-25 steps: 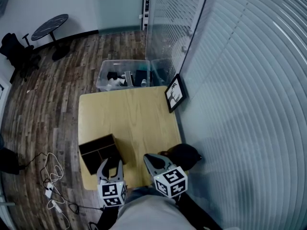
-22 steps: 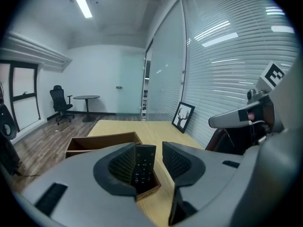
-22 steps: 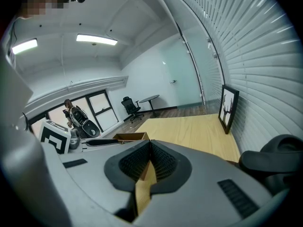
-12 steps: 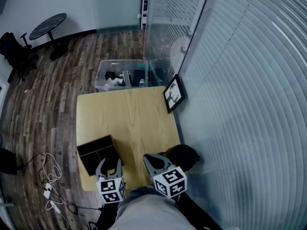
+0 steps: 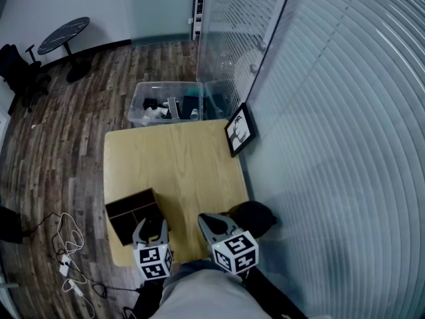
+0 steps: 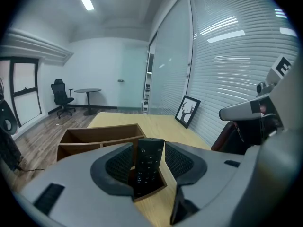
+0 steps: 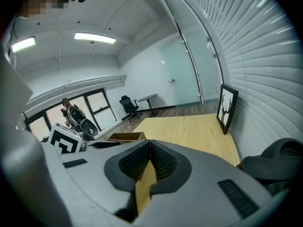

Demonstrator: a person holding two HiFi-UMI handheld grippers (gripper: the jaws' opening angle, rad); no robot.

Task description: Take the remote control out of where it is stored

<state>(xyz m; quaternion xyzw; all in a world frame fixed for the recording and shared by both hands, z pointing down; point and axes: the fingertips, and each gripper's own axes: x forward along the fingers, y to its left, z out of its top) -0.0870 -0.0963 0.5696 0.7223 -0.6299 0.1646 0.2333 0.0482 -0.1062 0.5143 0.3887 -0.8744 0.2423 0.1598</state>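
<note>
Remote control [image 6: 150, 164] stands in the near corner compartment of the wooden box [image 6: 97, 135], between the left gripper's [image 6: 149, 150] jaws, which have just been spreading and don't press it. Right gripper [image 7: 149, 148] hangs clenched, empty, over the table [image 7: 189, 126]. Beyond leans a framed deer picture [image 7: 227, 109].

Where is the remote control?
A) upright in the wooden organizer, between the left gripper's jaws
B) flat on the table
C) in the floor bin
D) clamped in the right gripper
A: the remote stands in the wooden organizer, between the left gripper's jaws, which have just been opening.
</note>
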